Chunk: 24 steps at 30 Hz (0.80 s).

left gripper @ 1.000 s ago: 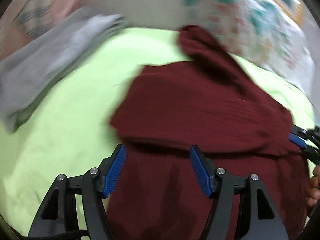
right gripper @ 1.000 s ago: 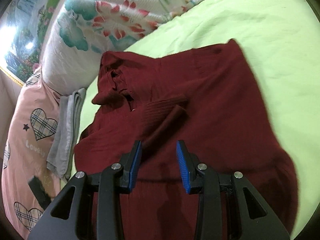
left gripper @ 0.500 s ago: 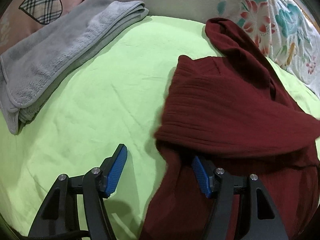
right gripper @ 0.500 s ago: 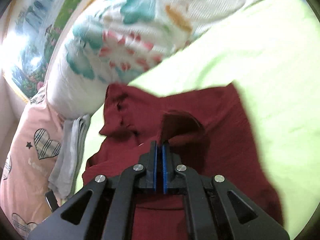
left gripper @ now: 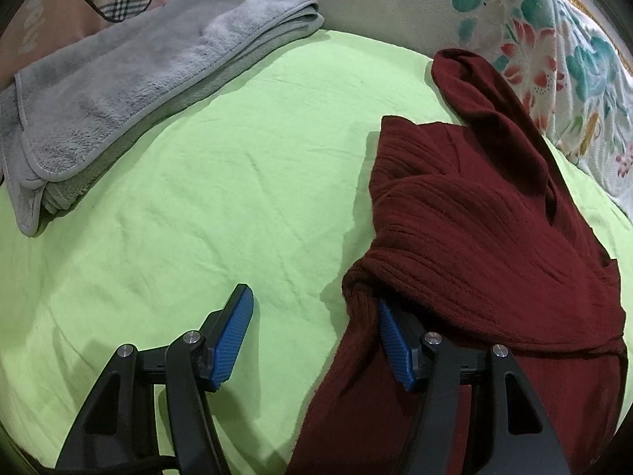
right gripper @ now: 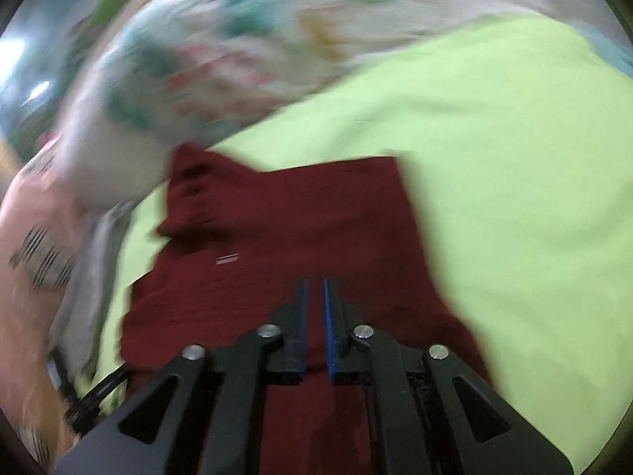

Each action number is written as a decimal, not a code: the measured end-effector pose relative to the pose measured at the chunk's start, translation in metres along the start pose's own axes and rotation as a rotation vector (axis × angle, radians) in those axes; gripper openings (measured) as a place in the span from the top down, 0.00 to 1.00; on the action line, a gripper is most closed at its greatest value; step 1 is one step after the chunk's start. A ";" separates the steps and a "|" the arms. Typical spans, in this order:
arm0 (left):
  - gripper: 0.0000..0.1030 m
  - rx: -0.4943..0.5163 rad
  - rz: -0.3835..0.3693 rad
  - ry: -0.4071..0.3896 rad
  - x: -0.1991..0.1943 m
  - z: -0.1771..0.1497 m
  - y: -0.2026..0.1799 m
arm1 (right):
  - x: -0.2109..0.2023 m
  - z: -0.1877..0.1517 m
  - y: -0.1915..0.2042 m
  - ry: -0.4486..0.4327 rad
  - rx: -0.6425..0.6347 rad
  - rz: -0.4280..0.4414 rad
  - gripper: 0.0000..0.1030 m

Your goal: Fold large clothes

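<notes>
My left gripper (left gripper: 312,332) stands wide open, the maroon sweater (left gripper: 494,237) draped over its right finger on the green sheet (left gripper: 237,182). My right gripper (right gripper: 315,316) looks nearly closed, seemingly empty; blur limits certainty.

1. One maroon ribbed garment (left gripper: 474,221), at 3 o'clock in the left wrist view.
2. One folded grey towel (left gripper: 130,79), at 10 o'clock.
3. One floral pillow (left gripper: 554,39), at 1 o'clock.
4. One green sheet (left gripper: 221,198).
5. Two grippers: left gripper (left gripper: 312,332), right gripper (right gripper: 314,324).
</notes>
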<state>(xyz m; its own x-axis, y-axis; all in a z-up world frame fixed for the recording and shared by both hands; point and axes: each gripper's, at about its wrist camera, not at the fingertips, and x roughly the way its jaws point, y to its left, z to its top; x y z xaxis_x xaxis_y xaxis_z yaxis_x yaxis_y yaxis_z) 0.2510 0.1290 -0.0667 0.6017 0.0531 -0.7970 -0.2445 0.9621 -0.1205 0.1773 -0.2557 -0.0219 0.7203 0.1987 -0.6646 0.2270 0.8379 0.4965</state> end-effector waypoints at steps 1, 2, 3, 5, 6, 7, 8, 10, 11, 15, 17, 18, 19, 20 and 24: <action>0.38 0.001 0.004 -0.004 0.000 -0.001 -0.001 | 0.015 0.006 0.024 0.047 -0.049 0.086 0.72; 0.38 0.000 0.007 -0.010 -0.001 -0.002 -0.001 | 0.028 0.011 0.043 0.078 -0.086 0.141 0.58; 0.38 0.000 0.007 -0.013 -0.001 -0.003 -0.002 | 0.044 0.015 0.067 0.122 -0.134 0.218 0.52; 0.38 -0.003 0.003 -0.019 -0.001 -0.004 -0.002 | 0.081 0.021 0.115 0.210 -0.225 0.351 0.51; 0.38 -0.004 -0.002 -0.020 -0.001 -0.005 -0.001 | 0.100 0.024 0.134 0.259 -0.248 0.409 0.51; 0.38 -0.007 -0.010 -0.019 0.000 -0.005 0.000 | 0.126 0.026 0.159 0.322 -0.270 0.453 0.51; 0.38 -0.010 -0.018 -0.019 -0.001 -0.005 0.001 | 0.145 0.025 0.175 0.361 -0.294 0.458 0.51; 0.38 -0.016 -0.036 -0.019 -0.001 -0.005 0.004 | 0.187 0.022 0.210 0.439 -0.363 0.448 0.51; 0.38 -0.017 -0.046 -0.020 -0.001 -0.005 0.005 | 0.200 0.019 0.221 0.462 -0.396 0.439 0.51; 0.37 -0.014 -0.076 -0.021 0.001 -0.005 0.006 | 0.245 -0.005 0.259 0.618 -0.468 0.460 0.54; 0.37 -0.013 -0.085 -0.025 0.003 -0.004 0.006 | 0.257 -0.014 0.271 0.665 -0.494 0.433 0.93; 0.39 -0.016 -0.081 -0.032 0.003 -0.003 0.006 | 0.260 -0.014 0.276 0.666 -0.490 0.436 0.93; 0.45 -0.019 -0.075 -0.040 0.003 -0.003 0.006 | 0.258 -0.010 0.282 0.623 -0.480 0.456 0.93; 0.50 -0.025 -0.071 -0.045 0.003 -0.003 0.006 | 0.253 -0.005 0.286 0.580 -0.464 0.477 0.93; 0.58 -0.062 -0.082 -0.054 0.001 -0.004 0.013 | 0.247 0.011 0.291 0.451 -0.366 0.485 0.93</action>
<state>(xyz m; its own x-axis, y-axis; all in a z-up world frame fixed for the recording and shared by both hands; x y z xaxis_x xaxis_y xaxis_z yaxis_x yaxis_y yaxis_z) 0.2456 0.1402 -0.0710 0.6611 -0.0089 -0.7502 -0.2386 0.9455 -0.2215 0.4283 0.0314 -0.0357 0.3284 0.7106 -0.6223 -0.3360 0.7036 0.6261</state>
